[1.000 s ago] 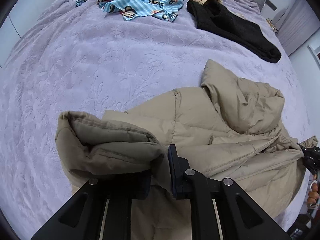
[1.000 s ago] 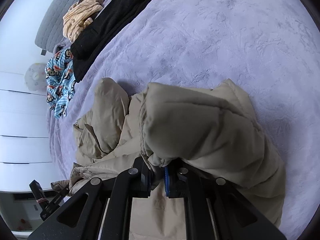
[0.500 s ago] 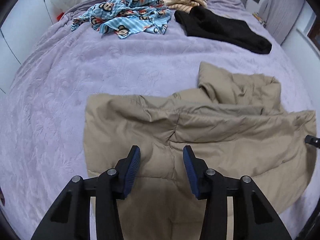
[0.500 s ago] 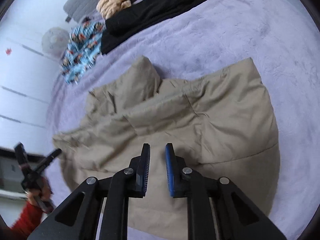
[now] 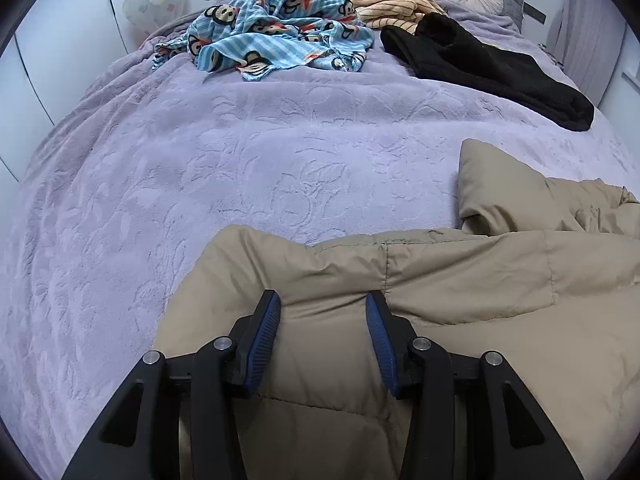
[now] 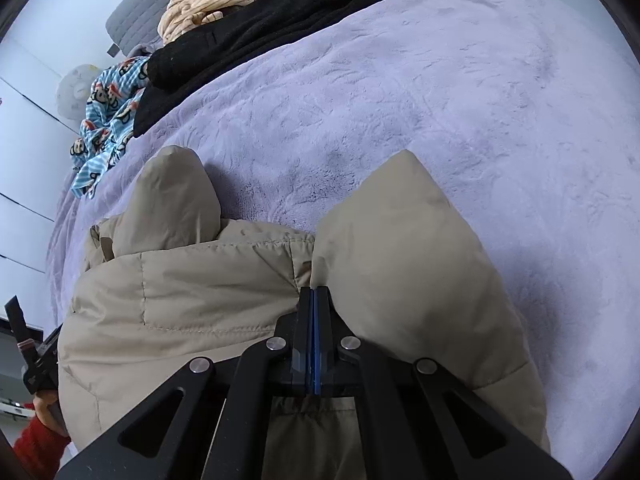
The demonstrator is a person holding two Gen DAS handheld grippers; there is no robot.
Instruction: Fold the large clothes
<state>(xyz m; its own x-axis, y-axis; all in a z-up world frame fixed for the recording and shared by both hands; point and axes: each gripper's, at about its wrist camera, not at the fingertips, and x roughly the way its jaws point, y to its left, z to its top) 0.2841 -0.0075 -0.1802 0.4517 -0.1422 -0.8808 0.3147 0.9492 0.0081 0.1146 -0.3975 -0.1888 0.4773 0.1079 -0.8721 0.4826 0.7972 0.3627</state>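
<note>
Two hand-held grippers sit over one khaki puffer jacket point(image 5: 460, 280) spread on the lavender bed point(image 5: 240, 152). My left hand-held gripper point(image 5: 323, 320) hovers with its blue pads point(image 5: 267, 328) spread wide and nothing between them, the jacket's folded edge just ahead and below. My right hand-held gripper point(image 6: 315, 300) has its pads pressed together; jacket fabric bunches against the tips, but I cannot tell whether any cloth is pinched or whether it is merely pressing down.

Ahead of the right tips, two puffy parts of the jacket stick up, one left and one right, so the fold looks loose to me. I judge the padding springy: if I lift away, the layers may puff open. A shallow bite on slippery shell fabric could slide out. Dragging could also rumple the bedspread.

Far ahead lie a blue monkey-print garment point(image 5: 272, 36), a cream striped garment point(image 5: 384, 0) and a black garment point(image 5: 488, 72), well apart from my work.
</note>
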